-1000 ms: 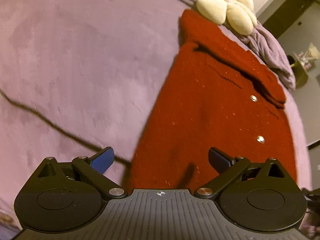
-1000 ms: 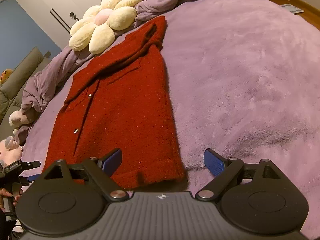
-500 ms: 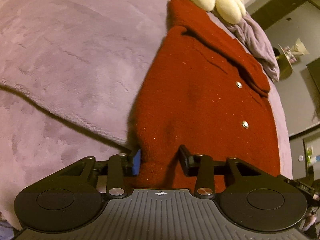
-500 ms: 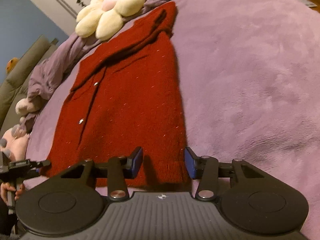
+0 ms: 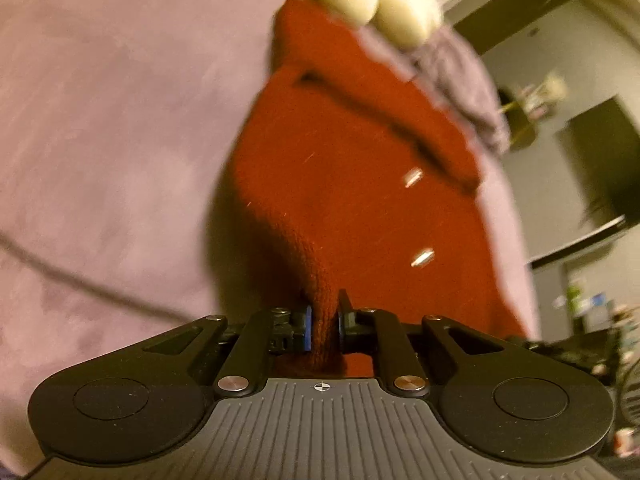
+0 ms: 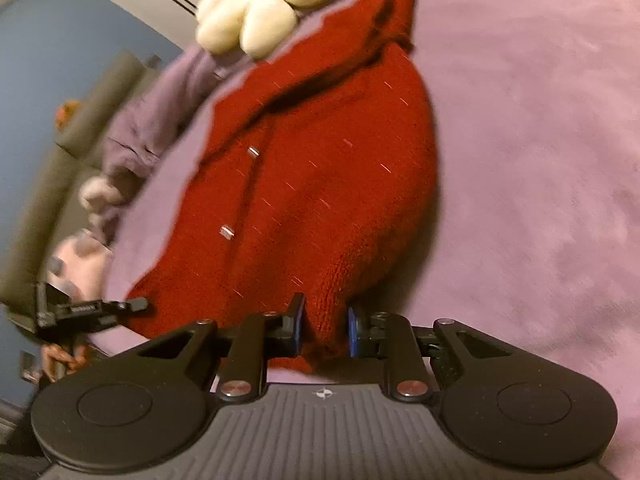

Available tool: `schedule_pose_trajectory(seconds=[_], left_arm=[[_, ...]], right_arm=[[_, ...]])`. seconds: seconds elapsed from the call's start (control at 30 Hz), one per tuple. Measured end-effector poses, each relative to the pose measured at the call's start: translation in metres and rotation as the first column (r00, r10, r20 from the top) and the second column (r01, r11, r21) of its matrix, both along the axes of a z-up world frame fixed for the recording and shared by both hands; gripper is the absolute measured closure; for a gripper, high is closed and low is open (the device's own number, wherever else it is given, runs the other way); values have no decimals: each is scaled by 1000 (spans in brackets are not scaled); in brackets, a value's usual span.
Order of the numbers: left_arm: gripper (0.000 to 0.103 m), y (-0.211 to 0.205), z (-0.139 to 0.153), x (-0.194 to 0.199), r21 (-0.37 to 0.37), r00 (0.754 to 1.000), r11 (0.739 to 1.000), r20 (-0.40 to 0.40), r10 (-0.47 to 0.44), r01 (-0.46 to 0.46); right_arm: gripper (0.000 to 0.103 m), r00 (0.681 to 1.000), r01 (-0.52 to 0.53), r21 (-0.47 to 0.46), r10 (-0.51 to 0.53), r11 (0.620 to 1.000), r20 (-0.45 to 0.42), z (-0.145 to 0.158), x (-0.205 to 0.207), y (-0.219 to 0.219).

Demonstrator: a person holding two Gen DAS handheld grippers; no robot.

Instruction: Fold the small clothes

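Purple plush bedding [image 5: 104, 128] fills most of both views, soft and slightly rumpled, with a dark crease running across it at about 8 o'clock in the left wrist view. On it lies the red knitted cardigan [image 5: 340, 184], spread lengthwise from the cameras toward 12 o'clock, its sleeve folded across the upper part and two metal buttons [image 5: 422, 258] showing down its front.

At the near hem, the left gripper [image 5: 323, 318] is clenched on a bunched fold of the knit, which rises into a ridge between the blue-padded fingers [image 5: 307, 328]. In the right wrist view the right gripper [image 6: 324, 326] likewise grips the hem of the cardigan [image 6: 320, 168], the cloth pinched between its two fingers [image 6: 298, 330] and pulled up off the bedding [image 6: 540, 160] near them. The left gripper [image 6: 90, 310] appears at 9 o'clock in that view, at the opposite corner of the hem, with the person's hand [image 6: 60, 360] below it.

Beyond the collar, at about 12 o'clock, rests a cream flower-shaped cushion [image 6: 256, 12] with a pink centre, touching a crumpled grey-purple blanket [image 6: 160, 112] that trails toward 10 o'clock. Both views are blurred.
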State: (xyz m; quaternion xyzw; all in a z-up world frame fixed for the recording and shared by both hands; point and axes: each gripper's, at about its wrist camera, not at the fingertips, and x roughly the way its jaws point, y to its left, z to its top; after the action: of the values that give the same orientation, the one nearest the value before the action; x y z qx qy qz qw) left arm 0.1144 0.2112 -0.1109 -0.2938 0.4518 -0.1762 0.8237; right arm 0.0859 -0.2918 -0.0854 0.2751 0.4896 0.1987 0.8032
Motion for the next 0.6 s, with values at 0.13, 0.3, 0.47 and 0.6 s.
schedule_pose_trajectory(seconds=[0.13, 0.3, 0.47, 0.6], left_arm=[[91, 0, 46, 25, -74, 992, 996, 117, 55, -47], [91, -4, 80, 85, -22, 972, 992, 200, 124, -123], [91, -15, 71, 144, 56, 960, 970, 173, 222, -235], [90, -13, 50, 169, 113, 951, 951, 147, 270, -288]], right_arm=[[85, 997, 37, 58, -41, 998, 69, 23, 28, -2], [89, 974, 139, -4, -136, 990, 183, 48, 86, -5], [89, 934, 295, -92, -266, 951, 238, 49, 141, -8], [89, 897, 406, -183, -353, 895, 265, 38, 165, -10]])
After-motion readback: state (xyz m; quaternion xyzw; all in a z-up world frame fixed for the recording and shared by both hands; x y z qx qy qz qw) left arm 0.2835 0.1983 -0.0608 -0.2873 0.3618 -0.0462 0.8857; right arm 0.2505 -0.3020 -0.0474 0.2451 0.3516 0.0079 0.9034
